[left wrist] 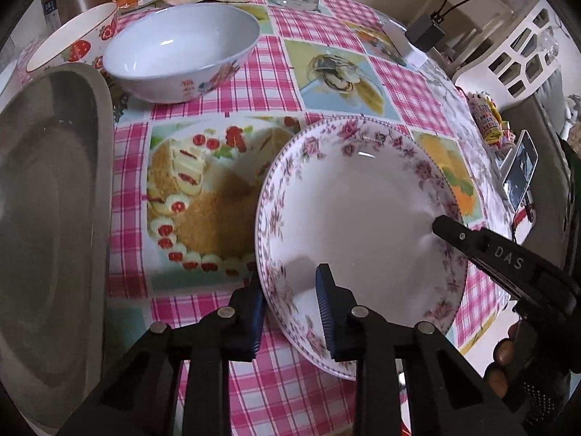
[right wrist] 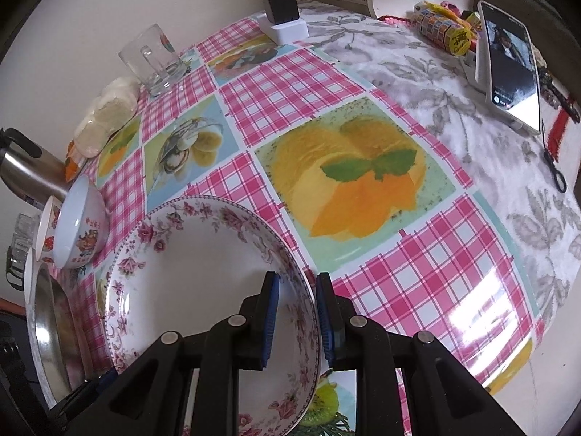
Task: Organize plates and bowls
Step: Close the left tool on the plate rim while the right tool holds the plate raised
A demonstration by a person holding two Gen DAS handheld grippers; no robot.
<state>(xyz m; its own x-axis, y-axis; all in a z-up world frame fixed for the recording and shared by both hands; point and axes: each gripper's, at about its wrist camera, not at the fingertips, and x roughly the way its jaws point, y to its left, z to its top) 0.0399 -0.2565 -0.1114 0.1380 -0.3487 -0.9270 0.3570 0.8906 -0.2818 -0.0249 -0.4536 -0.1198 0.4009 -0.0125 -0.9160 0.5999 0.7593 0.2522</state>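
On the tabletop (right wrist: 417, 276), covered with a pink checked oilcloth printed with fruit and cake pictures, lies a round white ceramic plate with a pink floral rim (left wrist: 356, 218). Both tools are at its edge, on opposite sides.

Left hand-held gripper (left wrist: 290, 301): the jaws straddle the near-left rim of the floral plate, one blue-padded finger outside the rim over the cloth, the other inside over the white well. Whether the pads actually press on the rim cannot be told from the left wrist view.

Right hand-held gripper (right wrist: 296, 312): the jaws are drawn close together with the plate's right rim between the blue pads, which bear on it from inside and outside. In the left wrist view the same tool enters from the right, its black tip lying over the plate's far-right rim.

Beyond the plate, near the far-left part of the tabletop, stands a white deep bowl with a small coloured motif on its side (left wrist: 181, 51). Just behind it sits a white bowl decorated with red strawberries (left wrist: 72, 41). A large round metal pan with a grey rim (left wrist: 47, 218) occupies the left edge, apart from the plate. A clear glass mug (right wrist: 154, 60) stands by the wall, and a phone propped on a stand (right wrist: 508, 65) is at the far right.
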